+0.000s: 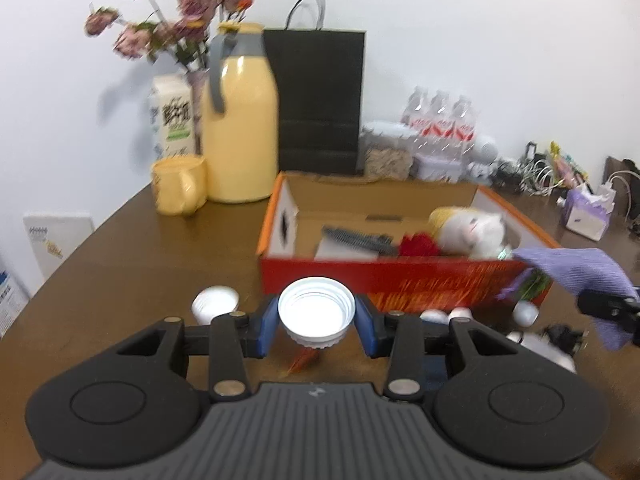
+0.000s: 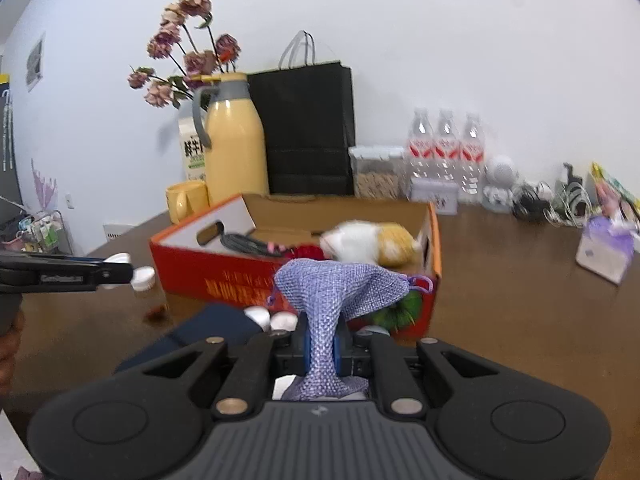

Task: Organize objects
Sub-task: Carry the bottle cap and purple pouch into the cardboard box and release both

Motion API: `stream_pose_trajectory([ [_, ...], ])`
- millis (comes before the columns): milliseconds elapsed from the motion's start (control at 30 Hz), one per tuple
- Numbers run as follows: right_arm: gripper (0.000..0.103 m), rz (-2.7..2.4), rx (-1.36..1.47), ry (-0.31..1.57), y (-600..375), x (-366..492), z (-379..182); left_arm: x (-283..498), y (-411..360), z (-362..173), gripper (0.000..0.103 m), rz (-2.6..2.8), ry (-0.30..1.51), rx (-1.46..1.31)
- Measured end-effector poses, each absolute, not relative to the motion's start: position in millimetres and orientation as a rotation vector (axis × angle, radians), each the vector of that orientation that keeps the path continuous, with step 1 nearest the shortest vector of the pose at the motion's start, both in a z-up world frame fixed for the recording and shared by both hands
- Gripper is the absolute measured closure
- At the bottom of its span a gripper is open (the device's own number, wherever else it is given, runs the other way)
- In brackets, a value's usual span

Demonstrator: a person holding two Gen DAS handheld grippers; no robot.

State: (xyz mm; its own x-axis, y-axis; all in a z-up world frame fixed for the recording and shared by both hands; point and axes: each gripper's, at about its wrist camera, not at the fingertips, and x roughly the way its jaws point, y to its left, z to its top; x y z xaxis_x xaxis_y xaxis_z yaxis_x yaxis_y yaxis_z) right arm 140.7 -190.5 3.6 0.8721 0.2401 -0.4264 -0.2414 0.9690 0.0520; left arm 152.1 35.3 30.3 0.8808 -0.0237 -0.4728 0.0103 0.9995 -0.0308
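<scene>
The left tool (image 1: 317, 326) is gripping a small jar with a white cap (image 1: 316, 312) between its blue pads, and the jar is hanging clear above the brown table (image 1: 132, 264). In the left wrist view only the round white cap is plain. The right wrist view is showing the same tool (image 2: 120, 270) from the side at the left edge, with the jar's clear body (image 2: 143, 280) below the cap.

The right tool (image 2: 322, 350) is clenched tight on a purple mesh pouch (image 2: 340, 286), which is bulging out above the pads. The left view is showing this pouch (image 1: 576, 268) just in front of the right corner of the orange cardboard box (image 1: 400, 280).

Inside the box the left view is showing a dark comb (image 1: 356, 238), something red (image 1: 418, 244) and a white and yellow plush toy (image 1: 468, 230). Another white-capped jar (image 1: 214, 304) is standing on the table to the left. Only the right view is showing a green thing (image 2: 404, 310) behind the pouch.
</scene>
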Motion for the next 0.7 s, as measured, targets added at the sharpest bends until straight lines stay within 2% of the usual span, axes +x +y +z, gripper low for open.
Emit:
stream_pose_trajectory([
  [400,0.094,0.307,-0.035,0.389,-150.7,223.5,33.9,217.3,4.8,55.3,0.062,-0.056,0.424,-0.053],
  [700,0.094,0.289,-0.039,0.440,-130.7,301.3,23.3,292.2,8.0,52.5,0.062,-0.005,0.430,-0.088],
])
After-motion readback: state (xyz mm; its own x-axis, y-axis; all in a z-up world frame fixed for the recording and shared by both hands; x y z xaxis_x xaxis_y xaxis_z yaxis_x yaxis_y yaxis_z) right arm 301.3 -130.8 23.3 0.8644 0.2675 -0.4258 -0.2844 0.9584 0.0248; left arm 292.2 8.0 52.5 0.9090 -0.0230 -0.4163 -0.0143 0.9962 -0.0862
